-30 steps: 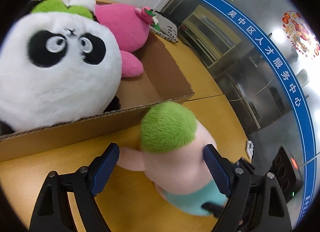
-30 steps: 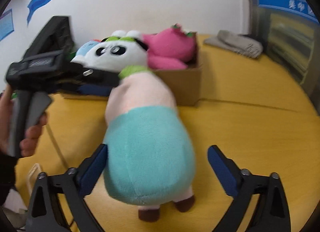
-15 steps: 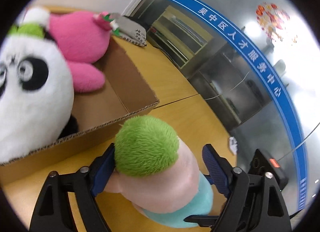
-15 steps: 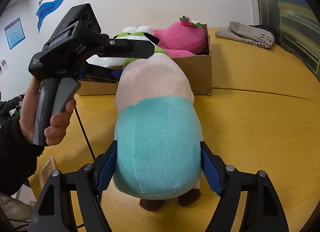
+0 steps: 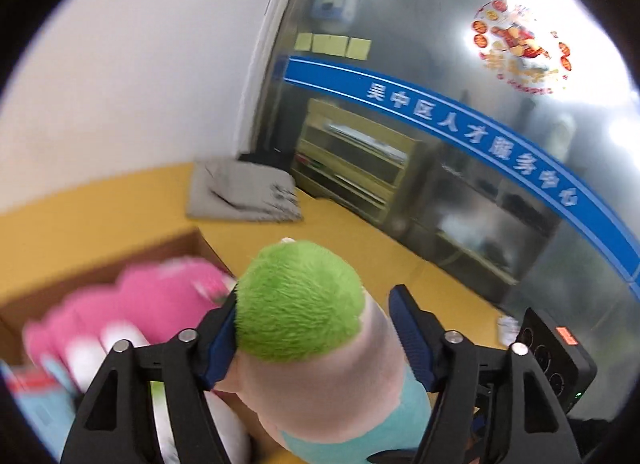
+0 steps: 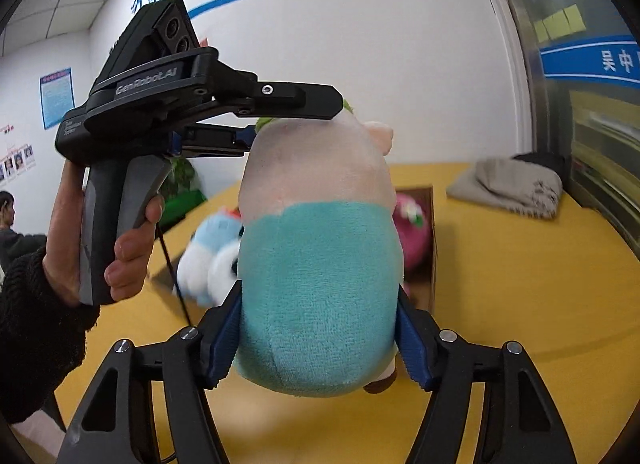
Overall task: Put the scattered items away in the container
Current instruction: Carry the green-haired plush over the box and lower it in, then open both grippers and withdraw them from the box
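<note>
A plush toy (image 6: pixel 320 224) with green hair, a pale pink body and a teal lower half hangs in the air above the yellow table (image 6: pixel 520 304). My right gripper (image 6: pixel 320 304) is shut on its teal lower half. My left gripper (image 5: pixel 314 304) is shut on its head just below the green hair (image 5: pixel 296 300); in the right wrist view the left gripper (image 6: pixel 292 120) is held by a hand (image 6: pixel 124 248). The cardboard box (image 6: pixel 433 248) lies below and beyond the toy, with a pink plush (image 5: pixel 152 304) inside.
A white-and-blue plush (image 6: pixel 208 252) shows blurred in the box (image 5: pixel 80 288) to the left. A folded grey cloth (image 5: pixel 244 196) lies on the table past the box. Glass wall and shelving (image 5: pixel 360 168) stand at the right. A seated person (image 6: pixel 8 208) is far left.
Both grippers closed on the plush, then lifted it off the table. It now hangs above the box level, and the views have tilted upward.
</note>
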### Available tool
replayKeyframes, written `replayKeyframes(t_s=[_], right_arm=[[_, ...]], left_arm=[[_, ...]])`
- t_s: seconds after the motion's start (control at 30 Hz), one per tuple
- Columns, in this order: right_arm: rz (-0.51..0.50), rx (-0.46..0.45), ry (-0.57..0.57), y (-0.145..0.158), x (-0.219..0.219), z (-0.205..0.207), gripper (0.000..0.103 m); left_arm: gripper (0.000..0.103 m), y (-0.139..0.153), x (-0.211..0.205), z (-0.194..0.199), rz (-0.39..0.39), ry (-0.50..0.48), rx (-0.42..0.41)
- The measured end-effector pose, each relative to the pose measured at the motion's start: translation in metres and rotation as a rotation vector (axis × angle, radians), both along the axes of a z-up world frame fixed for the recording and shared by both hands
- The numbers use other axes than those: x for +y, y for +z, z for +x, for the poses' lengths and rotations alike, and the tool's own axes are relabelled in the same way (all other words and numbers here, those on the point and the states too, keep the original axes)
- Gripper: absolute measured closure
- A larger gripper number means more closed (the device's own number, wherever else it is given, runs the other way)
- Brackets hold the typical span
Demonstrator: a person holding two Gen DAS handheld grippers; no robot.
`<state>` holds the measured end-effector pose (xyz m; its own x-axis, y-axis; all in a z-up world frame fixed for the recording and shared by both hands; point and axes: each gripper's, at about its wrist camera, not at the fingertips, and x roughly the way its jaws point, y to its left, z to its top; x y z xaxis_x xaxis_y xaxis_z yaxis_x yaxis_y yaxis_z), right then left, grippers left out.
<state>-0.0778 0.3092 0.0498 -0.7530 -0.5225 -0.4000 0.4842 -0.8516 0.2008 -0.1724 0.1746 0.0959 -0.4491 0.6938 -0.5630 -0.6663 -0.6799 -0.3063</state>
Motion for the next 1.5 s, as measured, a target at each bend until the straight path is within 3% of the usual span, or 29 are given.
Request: replayKeyframes(t_s=[0.1,0.23,0.37,0.43,0.57,0.77,0.83,0.87,0.93,1.13,1.2,1.3,1.37,1.5], right_arm=[[0.016,0.031,0.002,-0.007,-0.009,-0.05,0.03],[0.046,-0.045,-0.014,-0.043,-0.012,-0.09,0.03],[0.103,-0.147,-0.018,-0.072,-0.014,-0.089,0.03],[0.127,-0.179,-0.013,-0.077,-0.015,-0.082,0.03],[0.144,-0.261,-0.016,-0.073,-0.01,-0.069,0.025],[0.108,-0.167,-0.05,-0.032,0.008,-0.056,0.017],[0.112,-0.191,-0.029,-0.029,-0.002,-0.069,0.022],[0.144,-0.214,-0.022,-0.036,-0.009,-0.079,0.039],[0.225,-0.256,-0.019,-0.055,-0.028,-0.097,0.049],[0.23,-0.289,-0.037,-0.064,-0.029,-0.1,0.048],[0.231,-0.3,-0.043,-0.067,-0.029,-0.101,0.048],[0.234,-0.317,-0.052,-0.071,-0.03,-0.102,0.048],[0.242,-0.333,-0.065,-0.075,-0.029,-0.107,0.048],[0.205,-0.337,-0.107,-0.07,-0.018,-0.11,0.041]], left_arm=[[0.033,-0.019,0.008,-0.029,-0.062,0.004,-0.043],[0.033,-0.045,0.019,-0.068,-0.144,0.009,-0.1],[0.031,-0.07,0.03,-0.104,-0.222,0.011,-0.155],[0.03,-0.078,0.032,-0.099,-0.224,-0.013,-0.168],[0.026,-0.096,0.039,-0.104,-0.244,-0.043,-0.228],[0.022,-0.111,0.042,-0.112,-0.246,-0.041,-0.288],[0.022,-0.111,0.041,-0.113,-0.236,-0.042,-0.304],[0.022,-0.111,0.04,-0.114,-0.234,-0.041,-0.306],[0.023,-0.106,0.037,-0.11,-0.247,-0.023,-0.282],[0.023,-0.049,0.01,-0.083,-0.158,0.039,-0.065],[0.023,-0.058,0.02,-0.09,-0.238,0.032,-0.082],[0.022,-0.098,0.043,-0.102,-0.405,0.011,-0.141],[0.021,-0.1,0.04,-0.11,-0.369,0.023,-0.172],[0.019,-0.095,0.04,-0.108,-0.408,0.049,-0.159]])
